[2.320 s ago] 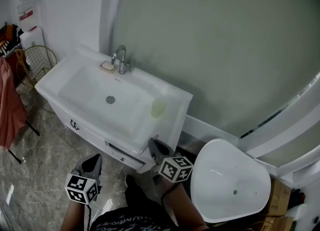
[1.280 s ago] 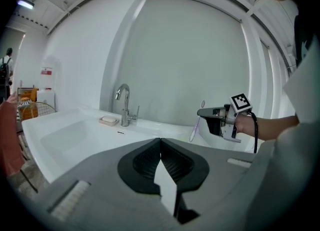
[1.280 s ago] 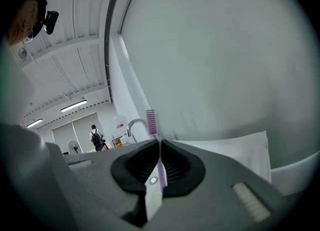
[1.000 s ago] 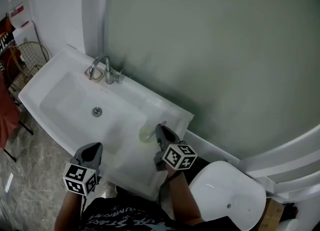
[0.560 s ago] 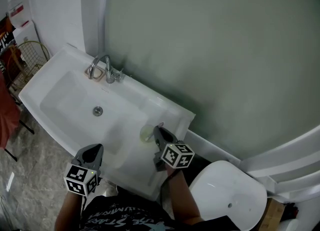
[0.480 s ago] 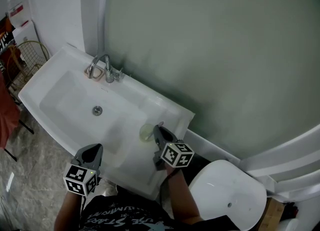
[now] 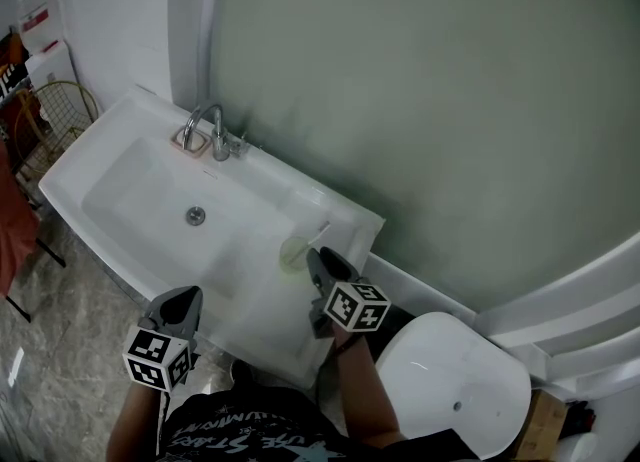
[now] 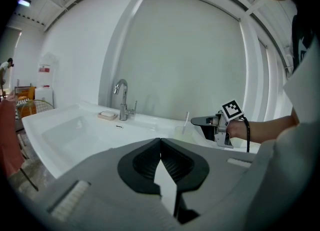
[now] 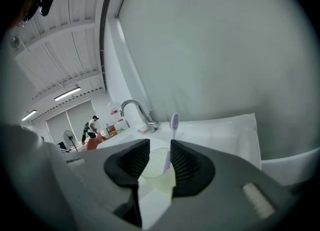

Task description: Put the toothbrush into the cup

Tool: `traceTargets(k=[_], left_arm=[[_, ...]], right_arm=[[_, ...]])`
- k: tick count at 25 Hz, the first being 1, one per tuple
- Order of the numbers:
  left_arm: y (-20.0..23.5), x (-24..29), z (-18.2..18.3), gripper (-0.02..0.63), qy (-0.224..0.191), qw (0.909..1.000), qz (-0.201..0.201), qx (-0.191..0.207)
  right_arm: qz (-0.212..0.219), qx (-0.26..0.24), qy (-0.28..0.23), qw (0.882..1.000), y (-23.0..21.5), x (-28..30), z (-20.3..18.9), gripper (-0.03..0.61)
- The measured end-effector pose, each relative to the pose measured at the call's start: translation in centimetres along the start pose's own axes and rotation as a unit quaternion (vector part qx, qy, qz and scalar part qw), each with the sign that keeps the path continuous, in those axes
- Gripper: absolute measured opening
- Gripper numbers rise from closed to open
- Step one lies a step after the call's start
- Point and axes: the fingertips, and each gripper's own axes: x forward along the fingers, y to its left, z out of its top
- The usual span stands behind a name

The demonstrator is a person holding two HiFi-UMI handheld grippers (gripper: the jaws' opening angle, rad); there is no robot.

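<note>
A pale yellow-green cup (image 7: 293,253) stands on the white sink counter (image 7: 345,222), to the right of the basin. The toothbrush (image 9: 173,125), white with a lilac head, stands upright inside the cup (image 9: 152,167). My right gripper (image 7: 317,260) is just behind the cup. Its jaws are opening: the brush handle shows in the gap of the gripper (image 9: 160,145) near the right pad, and no pad presses on it. My left gripper (image 7: 180,303) hovers at the sink's front edge, shut and empty (image 8: 160,142). The left gripper view also shows the toothbrush (image 8: 186,121) and the right gripper (image 8: 206,121).
A chrome faucet (image 7: 212,130) with a soap dish (image 7: 191,140) beside it stands at the back of the basin (image 7: 150,210). A white toilet (image 7: 455,385) is on the right, a wire basket (image 7: 55,115) and a red cloth (image 7: 12,235) on the left. A grey-green wall rises behind.
Since the oldest frame the person has stepped up to the sink and the right gripper has reached the cup. In the last second both grippers stay almost still and the brush stands in the cup.
</note>
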Motion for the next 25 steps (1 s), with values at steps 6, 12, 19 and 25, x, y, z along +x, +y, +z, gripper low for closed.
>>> traceTargets(k=[6, 12, 19, 25], left_arm=[[-0.5, -3.7, 0.1, 0.009, -0.020, 0.9998, 0.003, 0.002], [-0.1, -8.3, -0.6, 0.009, -0.036, 0.9992, 0.015, -0.007], [0.3, -14.5, -0.9, 0.009, -0.070, 0.9968, 0.036, -0.012], [0.9, -20.3, -2.9, 0.009, -0.078, 0.9957, 0.047, -0.012]], right_arm=[[-0.006, -0.006, -0.033, 0.999, 2.1, -3.9, 1.3, 0.135], [0.007, -0.023, -0.068, 0.997, 6.4, -7.6, 2.5, 0.135], [0.028, -0.041, -0.106, 0.993, 12.8, -10.9, 2.5, 0.111], [0.038, -0.038, -0.105, 0.993, 17.5, -13.5, -0.5, 0.030]])
